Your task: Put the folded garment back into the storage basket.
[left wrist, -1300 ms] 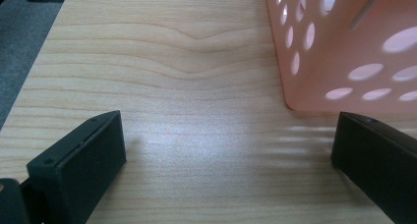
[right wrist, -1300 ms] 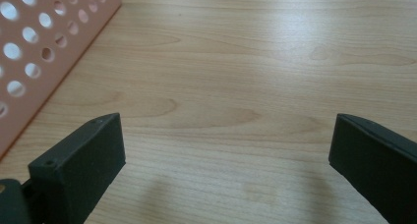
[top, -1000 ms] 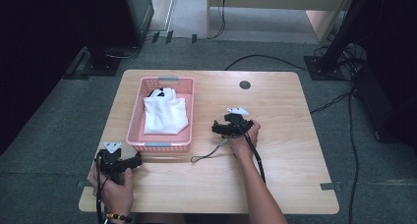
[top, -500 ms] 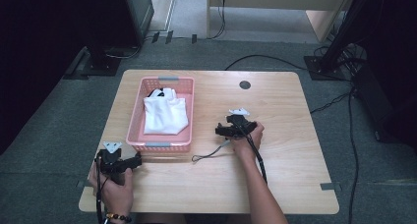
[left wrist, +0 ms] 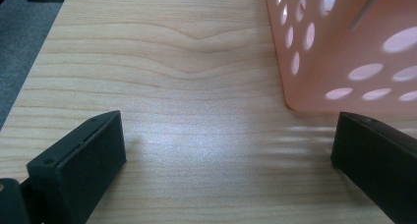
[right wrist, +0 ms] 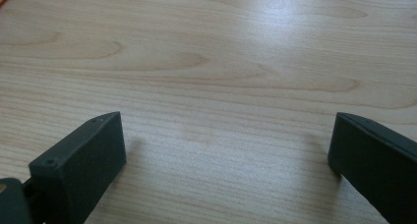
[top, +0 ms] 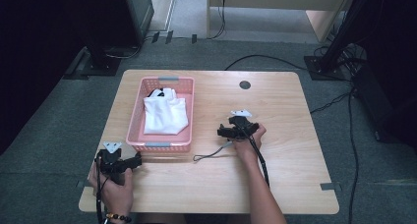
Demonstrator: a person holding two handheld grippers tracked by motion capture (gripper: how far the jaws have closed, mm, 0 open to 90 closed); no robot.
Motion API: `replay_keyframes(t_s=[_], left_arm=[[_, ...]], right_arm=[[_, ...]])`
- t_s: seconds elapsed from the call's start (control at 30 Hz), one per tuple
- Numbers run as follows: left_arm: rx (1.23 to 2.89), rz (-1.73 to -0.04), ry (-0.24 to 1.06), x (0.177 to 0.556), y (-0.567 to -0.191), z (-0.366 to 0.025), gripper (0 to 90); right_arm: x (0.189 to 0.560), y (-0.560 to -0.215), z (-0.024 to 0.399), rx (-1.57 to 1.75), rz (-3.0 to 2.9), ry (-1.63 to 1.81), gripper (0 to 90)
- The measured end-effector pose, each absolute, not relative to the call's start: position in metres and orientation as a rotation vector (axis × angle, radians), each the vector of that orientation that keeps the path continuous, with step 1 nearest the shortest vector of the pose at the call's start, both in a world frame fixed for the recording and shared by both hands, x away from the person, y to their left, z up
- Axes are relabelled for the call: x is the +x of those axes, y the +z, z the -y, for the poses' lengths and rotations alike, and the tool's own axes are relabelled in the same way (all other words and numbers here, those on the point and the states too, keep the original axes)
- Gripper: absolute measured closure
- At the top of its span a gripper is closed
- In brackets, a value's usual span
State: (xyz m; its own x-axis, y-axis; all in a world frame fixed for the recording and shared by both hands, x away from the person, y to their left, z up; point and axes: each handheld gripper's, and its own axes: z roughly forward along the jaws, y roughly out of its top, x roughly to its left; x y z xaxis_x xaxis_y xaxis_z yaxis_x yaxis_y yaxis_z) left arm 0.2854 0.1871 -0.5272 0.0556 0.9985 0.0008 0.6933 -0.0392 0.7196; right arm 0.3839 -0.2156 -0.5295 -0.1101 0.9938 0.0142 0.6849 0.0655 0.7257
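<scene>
In the high view, a pink basket [top: 162, 115] sits on the left half of the tabletop [top: 290, 170], its long sides running toward the far edge. A white cloth [top: 164, 116] lies folded inside it, filling most of the bottom, with a small dark patch at its far end. The left gripper [top: 132, 161] rests near the front left corner of the tabletop, just beside the basket's near wall, held by the left hand [top: 115, 182]; a grey plate sits on top of it. The right gripper [top: 222, 131] lies near the middle of the tabletop, well apart from the basket's right wall, held by the right hand [top: 248, 138]. Its jaws point toward the basket. A thin cable [top: 211, 154] curls on the wood between the right hand and the front edge. A dark round disc [top: 245, 85] is set in the tabletop near the far edge.

In the left gripper view, the two black jaws stand spread wide with bare wood between them. The basket's near corner [left wrist: 344, 52], pierced with oval holes, rises at the upper right, just ahead of the right jaw; whether they touch I cannot tell.

In the right gripper view, the jaws are likewise spread wide over bare wood [right wrist: 221, 86], holding nothing.
</scene>
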Motion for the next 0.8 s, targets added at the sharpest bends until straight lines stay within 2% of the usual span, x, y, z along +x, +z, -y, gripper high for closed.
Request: replay_keyframes(t_s=[0.8], left_arm=[[1.792,-1.693,0.719,0.285,-0.527,-0.187,0.0]], right_arm=[[0.368,-0.530,0.242,1.677,-1.847,0.805,0.0]])
